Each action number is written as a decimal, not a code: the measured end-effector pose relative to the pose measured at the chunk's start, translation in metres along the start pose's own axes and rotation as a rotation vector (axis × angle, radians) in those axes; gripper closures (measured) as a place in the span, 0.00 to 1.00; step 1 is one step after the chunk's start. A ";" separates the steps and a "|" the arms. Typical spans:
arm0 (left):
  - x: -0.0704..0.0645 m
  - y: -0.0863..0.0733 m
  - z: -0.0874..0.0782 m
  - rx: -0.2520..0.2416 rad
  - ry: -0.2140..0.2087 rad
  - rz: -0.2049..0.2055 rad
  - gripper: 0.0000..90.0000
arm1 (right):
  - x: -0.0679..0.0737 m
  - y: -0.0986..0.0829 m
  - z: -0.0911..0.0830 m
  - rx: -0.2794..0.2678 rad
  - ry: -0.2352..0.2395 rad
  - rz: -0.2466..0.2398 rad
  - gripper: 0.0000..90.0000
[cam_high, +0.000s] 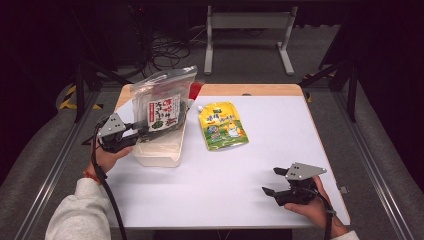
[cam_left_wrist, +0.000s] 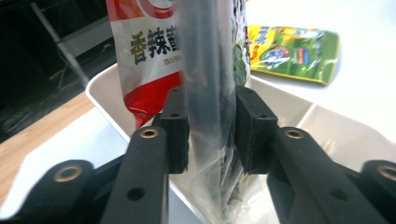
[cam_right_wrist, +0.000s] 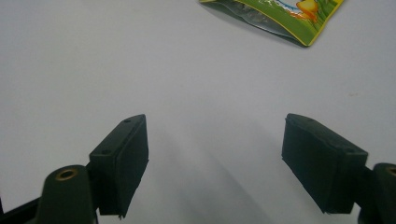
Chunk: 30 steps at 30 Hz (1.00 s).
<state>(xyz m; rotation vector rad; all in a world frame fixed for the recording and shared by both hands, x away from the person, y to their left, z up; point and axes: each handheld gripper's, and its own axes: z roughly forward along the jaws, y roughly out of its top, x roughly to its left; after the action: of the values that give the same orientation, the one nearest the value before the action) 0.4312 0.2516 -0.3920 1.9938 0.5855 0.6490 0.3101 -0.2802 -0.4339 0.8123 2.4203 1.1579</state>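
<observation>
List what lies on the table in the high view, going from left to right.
Left gripper, jaws shut on the clear snack bag → white bin under that bag → yellow-green pouch lying flat → right gripper, jaws open, near the table's front right corner.

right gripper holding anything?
No: the right gripper has its jaws spread wide over the bare white table, nothing between them.

From my end the white rectangular tabletop (cam_high: 225, 175) is lit brightly from overhead, surroundings pitch dark; soft shadows, close-ups slightly blurry.
</observation>
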 end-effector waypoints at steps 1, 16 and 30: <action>0.000 0.000 0.000 0.000 0.000 0.000 0.79 | 0.000 0.001 0.001 0.001 0.004 -0.001 0.25; 0.005 -0.001 0.010 -0.028 0.001 0.013 0.81 | 0.001 -0.001 0.004 0.007 0.035 0.004 0.25; 0.005 -0.013 0.008 -0.042 -0.018 -0.014 0.83 | 0.001 0.000 0.007 0.008 0.052 0.009 0.25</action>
<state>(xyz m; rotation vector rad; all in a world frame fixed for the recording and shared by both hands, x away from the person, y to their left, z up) 0.4383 0.2555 -0.4058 1.9533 0.5700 0.6294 0.3129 -0.2752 -0.4379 0.8058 2.4668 1.1877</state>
